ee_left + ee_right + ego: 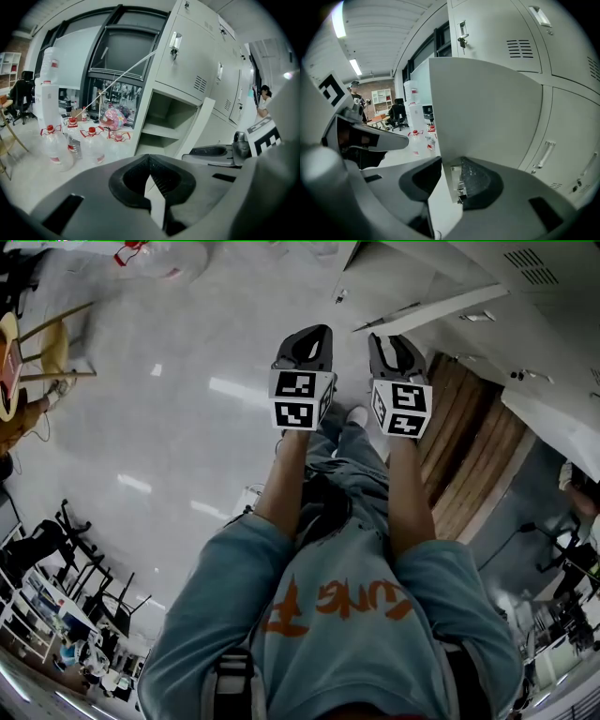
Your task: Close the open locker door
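Plainly the door is thin sheet metal: stiff, light on its hinges, and probably slippery under its smooth paint. Its free edge stands between the jaws of the right tool, which look clamped on it, one pad on the outer face and one on the folded inner lip. That edge, farthest from the hinge, gives the best leverage. The left tool is empty with its jaws together, and the open locker lies ahead of it.

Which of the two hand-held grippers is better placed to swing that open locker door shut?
The right gripper: its jaws clasp the free edge of the locker door, so it can probably just push it closed. The left gripper is shut, holds nothing and sits clear of the door.
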A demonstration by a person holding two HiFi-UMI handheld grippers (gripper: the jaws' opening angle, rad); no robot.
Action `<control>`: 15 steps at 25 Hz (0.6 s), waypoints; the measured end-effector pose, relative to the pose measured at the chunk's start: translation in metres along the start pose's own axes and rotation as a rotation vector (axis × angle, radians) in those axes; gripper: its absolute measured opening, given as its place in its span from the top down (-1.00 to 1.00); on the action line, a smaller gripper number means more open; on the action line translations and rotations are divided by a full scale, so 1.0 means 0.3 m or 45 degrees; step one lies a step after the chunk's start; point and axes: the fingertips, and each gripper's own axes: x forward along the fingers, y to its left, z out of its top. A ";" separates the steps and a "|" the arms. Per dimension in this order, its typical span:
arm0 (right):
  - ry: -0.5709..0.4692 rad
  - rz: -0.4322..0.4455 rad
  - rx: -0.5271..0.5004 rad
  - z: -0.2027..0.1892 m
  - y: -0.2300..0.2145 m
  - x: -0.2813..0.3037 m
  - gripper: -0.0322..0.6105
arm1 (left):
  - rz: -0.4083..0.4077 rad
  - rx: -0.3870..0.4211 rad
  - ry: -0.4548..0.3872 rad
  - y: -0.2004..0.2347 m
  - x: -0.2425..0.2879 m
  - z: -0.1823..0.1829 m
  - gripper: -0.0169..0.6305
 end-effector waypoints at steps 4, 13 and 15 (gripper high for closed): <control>-0.004 -0.039 0.015 0.052 0.013 0.063 0.45 | -0.001 0.004 -0.012 0.043 0.015 0.044 0.89; -0.019 -0.071 0.041 0.149 0.013 0.203 0.48 | 0.009 -0.006 -0.052 0.136 0.059 0.124 0.89; -0.030 -0.073 0.044 0.174 0.003 0.222 0.49 | 0.005 -0.008 -0.065 0.146 0.071 0.146 0.89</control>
